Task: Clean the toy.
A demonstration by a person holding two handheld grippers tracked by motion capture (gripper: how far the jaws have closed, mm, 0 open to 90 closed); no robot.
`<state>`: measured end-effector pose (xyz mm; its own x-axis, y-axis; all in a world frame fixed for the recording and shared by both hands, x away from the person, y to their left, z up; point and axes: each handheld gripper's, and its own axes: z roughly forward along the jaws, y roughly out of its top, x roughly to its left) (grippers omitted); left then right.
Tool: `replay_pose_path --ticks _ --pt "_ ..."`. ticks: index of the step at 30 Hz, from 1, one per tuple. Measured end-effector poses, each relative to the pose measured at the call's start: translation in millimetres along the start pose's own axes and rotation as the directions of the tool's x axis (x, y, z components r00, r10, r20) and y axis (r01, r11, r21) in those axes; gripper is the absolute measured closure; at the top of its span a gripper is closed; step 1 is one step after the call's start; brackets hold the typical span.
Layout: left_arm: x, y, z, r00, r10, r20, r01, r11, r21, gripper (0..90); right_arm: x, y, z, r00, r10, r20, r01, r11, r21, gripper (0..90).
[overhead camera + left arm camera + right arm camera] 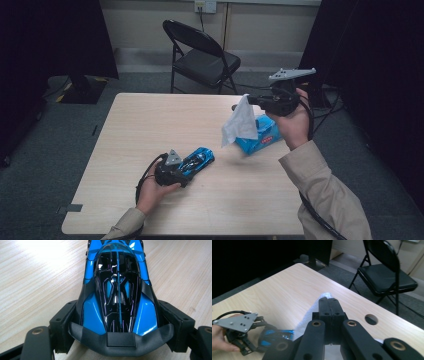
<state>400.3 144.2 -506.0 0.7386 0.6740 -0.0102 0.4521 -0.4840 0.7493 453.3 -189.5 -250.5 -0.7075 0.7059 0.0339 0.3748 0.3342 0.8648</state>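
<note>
The pale wood-grain surface point(125, 150) is smooth and matte, with rounded corners. A black folding chair point(202, 55) with a padded seat stands beyond it. Near the right edge lies a crinkly blue tissue pack point(262, 137). Above it the right gripper point(239, 106) has its jaws pressed together on a soft white tissue point(240, 125) that hangs in loose folds. The left gripper point(187, 172), jaws wide, clamps the glossy blue-and-black toy car point(117, 290) by its tail, low on the surface.

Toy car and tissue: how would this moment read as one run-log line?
left hand-held gripper: shut on toy car, on table | right hand-held gripper: shut on tissue, lifted above blue pack
</note>
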Motion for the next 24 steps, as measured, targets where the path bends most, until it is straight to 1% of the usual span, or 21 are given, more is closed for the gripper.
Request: replay_pose_path --ticks 6,11,14,17,19,21,24 --pt "-0.1 0.0 0.0 1.0 -0.001 0.0 0.001 1.0 0.0 24.2 8.1 -12.6 8.0 0.9991 0.0 -0.042 0.0 1.0 0.01 90.0" --pt "0.1 0.0 0.0 1.0 0.001 -0.001 -0.001 1.0 0.0 24.2 17.4 -21.6 12.2 0.9966 -0.003 -0.082 0.005 1.0 0.018 90.0" --pt "0.1 0.0 0.0 1.0 0.002 -0.001 -0.002 1.0 0.0 24.2 23.5 -25.2 13.7 0.9951 -0.02 -0.097 0.023 0.999 0.03 90.0" --pt "0.1 0.0 -0.1 1.0 0.002 -0.002 -0.002 1.0 0.001 24.2 29.6 -29.8 15.3 0.9917 -0.023 -0.127 0.028 0.999 0.039 90.0" --pt "0.1 0.0 0.0 1.0 0.001 -0.002 -0.001 1.0 0.0 24.2 34.5 -33.7 15.9 0.9876 -0.017 -0.156 0.023 0.999 0.035 90.0" --pt "0.0 0.0 0.0 1.0 0.001 -0.002 -0.001 1.0 0.0 24.2 40.4 -37.8 16.0 0.9839 -0.03 -0.176 0.037 0.999 0.04 90.0" --pt "0.1 0.0 -0.1 1.0 0.002 -0.002 -0.002 1.0 0.001 24.2 48.0 -45.8 15.2 0.9783 -0.035 -0.204 0.045 0.998 0.045 90.0"
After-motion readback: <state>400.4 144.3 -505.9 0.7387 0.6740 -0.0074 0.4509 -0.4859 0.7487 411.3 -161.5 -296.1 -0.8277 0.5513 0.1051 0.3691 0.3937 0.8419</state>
